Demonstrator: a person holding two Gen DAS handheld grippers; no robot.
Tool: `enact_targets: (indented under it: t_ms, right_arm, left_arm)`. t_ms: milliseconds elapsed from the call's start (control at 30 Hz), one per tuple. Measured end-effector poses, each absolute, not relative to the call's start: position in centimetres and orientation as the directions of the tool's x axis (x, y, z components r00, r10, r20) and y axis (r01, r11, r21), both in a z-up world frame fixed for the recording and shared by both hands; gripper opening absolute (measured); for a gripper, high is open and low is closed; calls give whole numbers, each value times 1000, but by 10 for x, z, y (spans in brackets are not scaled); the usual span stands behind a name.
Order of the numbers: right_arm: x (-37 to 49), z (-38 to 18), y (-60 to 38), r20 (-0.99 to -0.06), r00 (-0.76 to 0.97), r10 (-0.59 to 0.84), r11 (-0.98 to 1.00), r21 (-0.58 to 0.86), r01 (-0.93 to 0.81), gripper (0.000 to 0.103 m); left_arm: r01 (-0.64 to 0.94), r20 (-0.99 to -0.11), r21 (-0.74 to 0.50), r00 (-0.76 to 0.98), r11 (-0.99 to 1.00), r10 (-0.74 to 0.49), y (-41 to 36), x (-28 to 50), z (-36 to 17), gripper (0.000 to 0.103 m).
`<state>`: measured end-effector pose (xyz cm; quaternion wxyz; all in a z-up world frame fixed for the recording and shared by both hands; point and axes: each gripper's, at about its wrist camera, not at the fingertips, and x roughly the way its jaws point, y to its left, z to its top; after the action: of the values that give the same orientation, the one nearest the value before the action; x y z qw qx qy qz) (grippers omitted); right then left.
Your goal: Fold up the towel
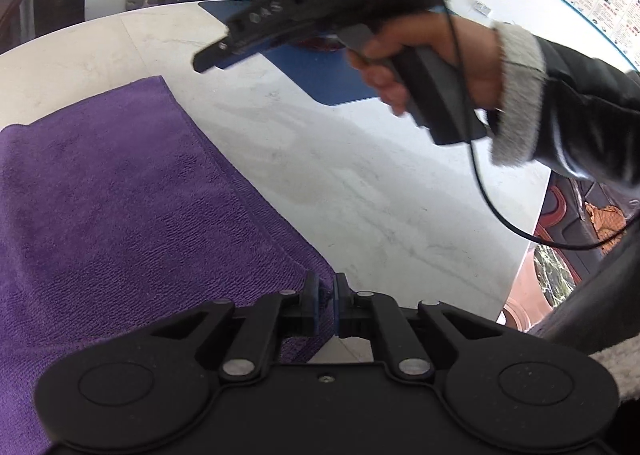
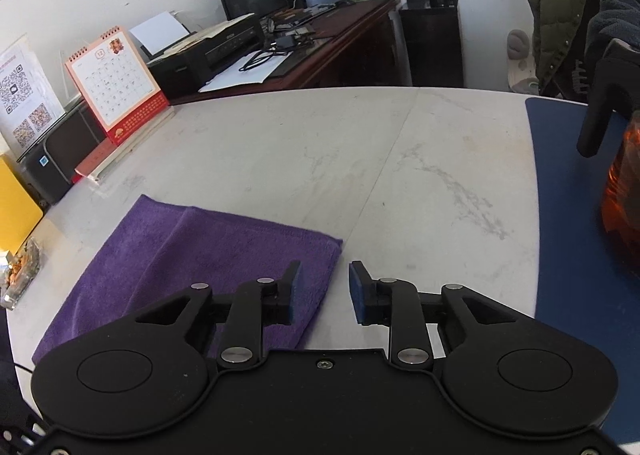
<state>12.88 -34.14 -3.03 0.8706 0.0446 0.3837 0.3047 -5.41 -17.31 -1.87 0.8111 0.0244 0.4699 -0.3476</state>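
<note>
Left wrist view: left gripper (image 1: 326, 295) nipped on the near right corner of the purple terry towel (image 1: 120, 191) flat on the pale marble table (image 1: 360, 183), seemingly for lifting; right wrist view: right gripper (image 2: 322, 291) gaping, holding nothing, above that towel's (image 2: 208, 255) right edge.

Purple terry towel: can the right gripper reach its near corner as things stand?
Probably yes: the right gripper is open above the purple terry towel, straddling its right edge, nothing between.
</note>
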Motion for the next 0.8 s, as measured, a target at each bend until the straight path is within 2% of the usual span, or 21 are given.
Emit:
enact_targets:
  t_ms: [133, 300, 600, 800]
  right_arm:
    - [99, -31, -350, -648, 493, 580, 793, 309, -526, 26]
    - [62, -34, -361, -640, 471, 607, 761, 298, -576, 30]
    - [-31, -46, -361, -694, 366, 620, 596, 114, -795, 30]
    - [-60, -44, -344, -712, 340, 614, 519, 40, -854, 30]
  left_arm:
    - [571, -793, -239, 352, 785, -497, -186, -60, -25, 15]
    - [551, -791, -190, 404, 812, -459, -192, -71, -26, 16]
    - [597, -809, -60, 440, 800, -390, -193, -89, -27, 17]
    - [648, -816, 1, 440, 761, -374, -195, -89, -33, 17]
